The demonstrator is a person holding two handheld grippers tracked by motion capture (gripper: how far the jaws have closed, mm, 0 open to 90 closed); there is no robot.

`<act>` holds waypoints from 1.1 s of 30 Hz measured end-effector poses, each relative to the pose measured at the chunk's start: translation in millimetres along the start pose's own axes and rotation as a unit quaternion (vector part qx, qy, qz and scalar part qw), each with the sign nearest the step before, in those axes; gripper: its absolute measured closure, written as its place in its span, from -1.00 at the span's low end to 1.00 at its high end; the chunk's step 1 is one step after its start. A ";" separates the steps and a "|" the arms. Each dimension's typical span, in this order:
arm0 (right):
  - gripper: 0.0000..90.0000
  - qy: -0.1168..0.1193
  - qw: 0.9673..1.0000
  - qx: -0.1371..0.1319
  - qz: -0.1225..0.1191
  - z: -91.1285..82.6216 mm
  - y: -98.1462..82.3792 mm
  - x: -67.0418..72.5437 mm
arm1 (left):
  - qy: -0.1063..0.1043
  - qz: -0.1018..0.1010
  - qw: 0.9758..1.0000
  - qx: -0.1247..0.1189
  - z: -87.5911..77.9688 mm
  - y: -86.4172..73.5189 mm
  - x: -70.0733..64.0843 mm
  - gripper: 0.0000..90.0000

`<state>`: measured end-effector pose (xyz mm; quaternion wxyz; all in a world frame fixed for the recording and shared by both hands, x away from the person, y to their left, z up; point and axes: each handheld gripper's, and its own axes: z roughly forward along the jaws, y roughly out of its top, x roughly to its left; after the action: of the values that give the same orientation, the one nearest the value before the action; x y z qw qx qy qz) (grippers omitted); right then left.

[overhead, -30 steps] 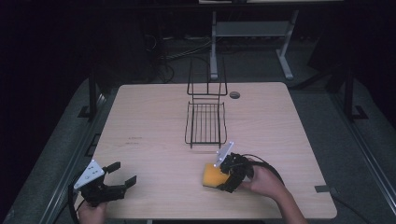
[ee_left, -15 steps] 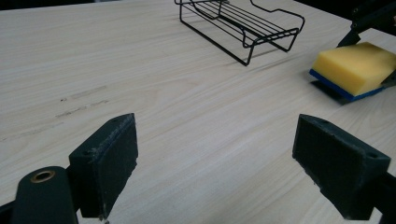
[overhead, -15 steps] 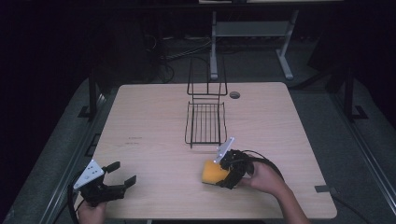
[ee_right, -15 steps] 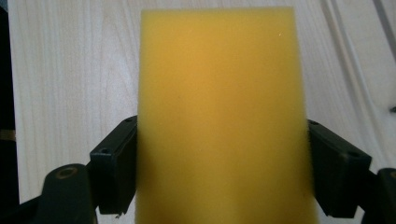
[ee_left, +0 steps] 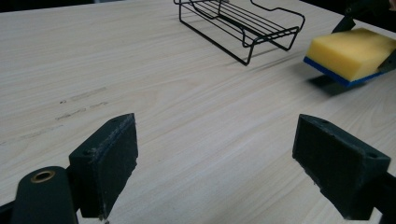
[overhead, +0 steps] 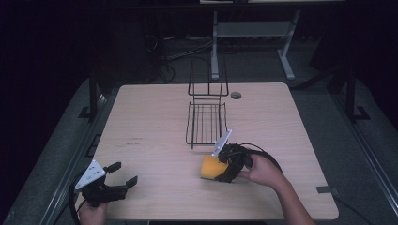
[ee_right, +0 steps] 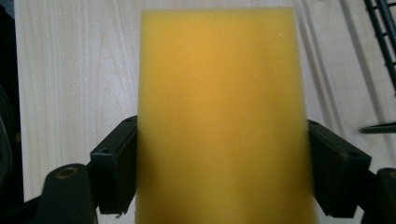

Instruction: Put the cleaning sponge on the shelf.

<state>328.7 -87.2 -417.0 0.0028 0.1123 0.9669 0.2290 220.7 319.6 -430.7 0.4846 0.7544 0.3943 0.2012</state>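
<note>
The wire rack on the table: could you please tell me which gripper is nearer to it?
Right. The right gripper, shut on the sponge, sits just in front of the wire rack. The left gripper is open at the table's near left corner, far from it.

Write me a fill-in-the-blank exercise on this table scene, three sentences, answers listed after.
1. The right gripper is shut on a yellow ____.
2. The sponge has a thin ____ layer on its underside.
3. The left gripper has its jaws ____ and holds nothing, near the table edge, apart from the black wire rack.

Missing words: sponge; blue; open
</note>
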 end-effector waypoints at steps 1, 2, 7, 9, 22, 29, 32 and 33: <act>-0.52 0.000 1.000 -0.001 0.000 -0.8 1.0 -0.7 | 0.000 0.000 1.000 0.000 0.0 0.0 0.0 -0.70; -0.52 0.000 1.000 -0.001 0.001 -1.8 2.0 -1.3 | 0.000 0.000 1.000 -0.001 0.0 0.1 -0.1 -0.70; -0.52 0.005 1.000 -0.006 0.000 -5.0 6.0 -6.3 | 0.002 0.001 1.000 0.001 -0.5 0.0 0.8 -0.70; -0.52 0.005 1.000 -0.005 0.002 -5.1 7.1 -8.5 | 0.002 0.001 1.000 -0.001 -0.6 -0.1 1.1 -0.70; -0.52 0.015 1.000 -0.002 -0.005 -3.3 19.9 -18.5 | 0.005 -0.001 1.000 -0.001 -2.6 -0.5 2.8 -0.70; -0.52 0.015 1.000 -0.001 -0.005 -6.9 25.4 -22.5 | 0.006 0.000 1.000 0.000 -2.9 -0.5 3.2 -0.70; -0.52 0.013 1.000 -0.001 -0.004 -8.1 28.3 -24.4 | 0.007 0.001 1.000 0.001 -3.0 -0.5 3.7 -0.70; -0.52 0.013 1.000 -0.001 -0.004 -8.1 28.3 -24.4 | 0.007 0.001 1.000 0.001 -3.0 -0.6 3.9 -0.70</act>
<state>358.2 -71.5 -398.3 -0.0090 0.1056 0.9670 0.2317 220.7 324.5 -430.2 0.4808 0.7542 0.3967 0.2063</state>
